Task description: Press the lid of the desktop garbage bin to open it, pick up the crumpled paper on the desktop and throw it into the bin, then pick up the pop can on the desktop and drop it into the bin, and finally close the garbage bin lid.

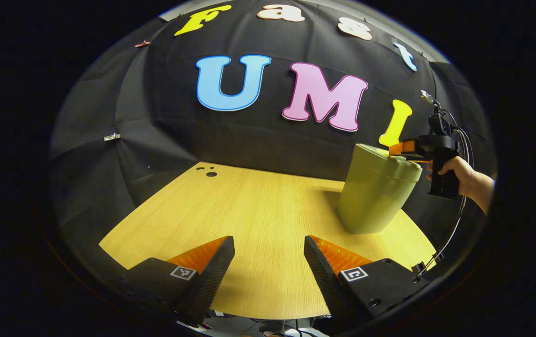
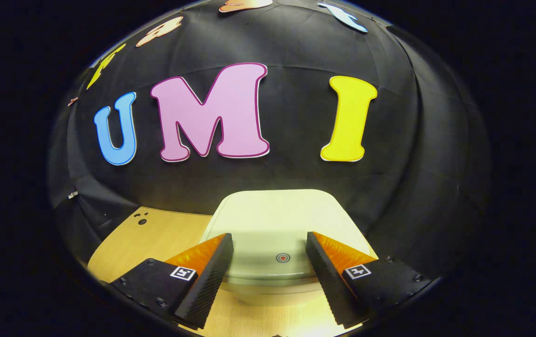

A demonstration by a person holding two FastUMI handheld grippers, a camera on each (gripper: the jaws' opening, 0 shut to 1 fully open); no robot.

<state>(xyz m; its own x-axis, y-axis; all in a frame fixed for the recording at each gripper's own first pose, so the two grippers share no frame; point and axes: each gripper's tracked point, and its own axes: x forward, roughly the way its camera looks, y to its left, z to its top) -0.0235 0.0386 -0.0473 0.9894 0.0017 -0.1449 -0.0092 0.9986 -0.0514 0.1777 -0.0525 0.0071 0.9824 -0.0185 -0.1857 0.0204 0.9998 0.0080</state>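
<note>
Left gripper view. Your left gripper [image 1: 269, 255]: fingers spread wide, nothing between them, hovering over the wooden desktop [image 1: 258, 210]. Garbage bin [image 1: 375, 194]: olive green, upright on the desktop's right side, lid [image 1: 392, 161] down. Your right gripper [image 1: 396, 149]: at the bin's top rim on its far side, held by your hand [image 1: 455, 173]; its fingertips are at the lid edge, and whether they touch it is hard to tell. A cable [image 1: 455, 224] hangs from that gripper down past the desktop edge. Small dark holes [image 1: 208, 171] sit at the desktop's far left corner.

Right gripper view. Your right gripper [image 2: 270, 255]: fingers wide apart, holding nothing, poised just above the bin lid [image 2: 272, 220]. A round button mark [image 2: 283, 257] lies on the lid between the fingers. The bin's body is hidden under the lid and fingers. Desktop [image 2: 155, 234] shows to the left.
</note>
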